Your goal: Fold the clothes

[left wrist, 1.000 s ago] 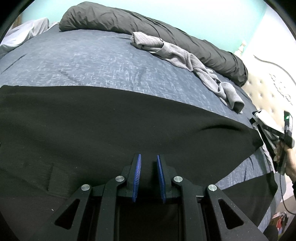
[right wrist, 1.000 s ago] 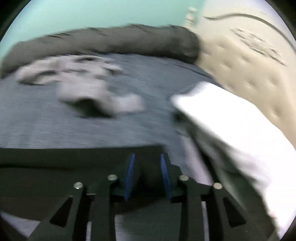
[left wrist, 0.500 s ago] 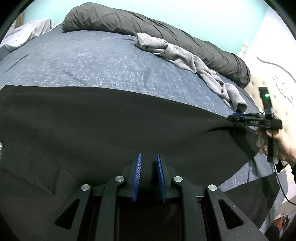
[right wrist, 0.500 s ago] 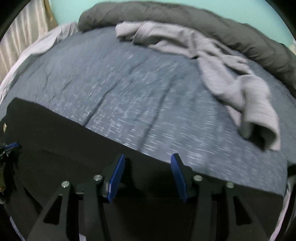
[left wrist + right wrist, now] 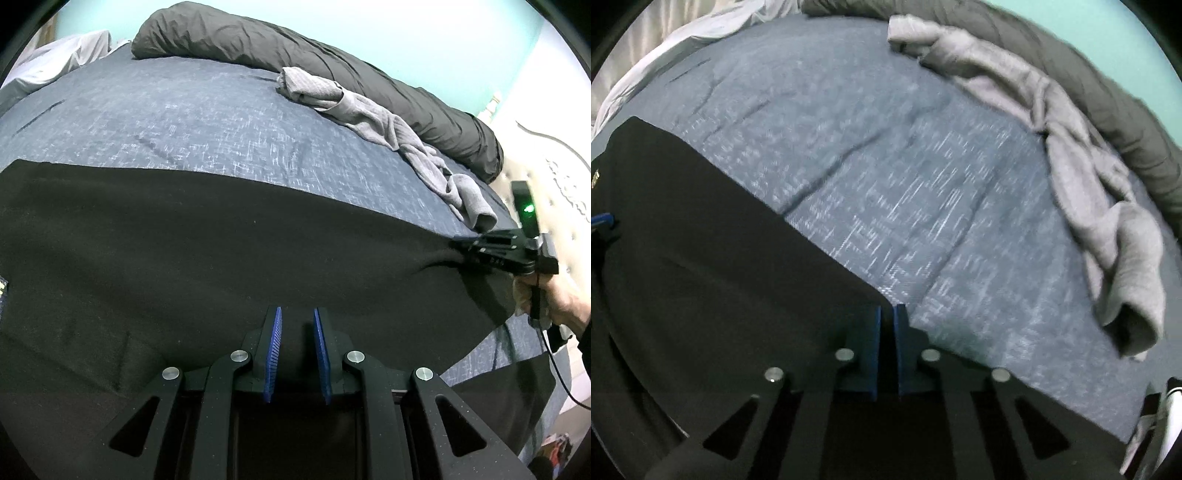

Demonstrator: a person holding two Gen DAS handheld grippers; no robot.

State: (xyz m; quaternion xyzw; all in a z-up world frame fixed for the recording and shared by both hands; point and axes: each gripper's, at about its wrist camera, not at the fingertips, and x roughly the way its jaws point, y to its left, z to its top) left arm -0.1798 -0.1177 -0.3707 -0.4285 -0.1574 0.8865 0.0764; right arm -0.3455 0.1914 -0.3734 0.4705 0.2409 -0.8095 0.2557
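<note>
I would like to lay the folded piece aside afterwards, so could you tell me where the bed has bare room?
The widest free patch is the blue bedspread between the black garment and the dark rolled duvet, left of the grey garment. It is crowded on the right, where the grey garment trails down beside the right gripper.

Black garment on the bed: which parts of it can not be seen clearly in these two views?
- Black garment: near part, left wrist view, hidden behind the left gripper.
- Its far corner: covered by the right gripper.
- Yellow mark: right wrist view, cut by the edge.
- Whole shape: neither view shows it.
</note>
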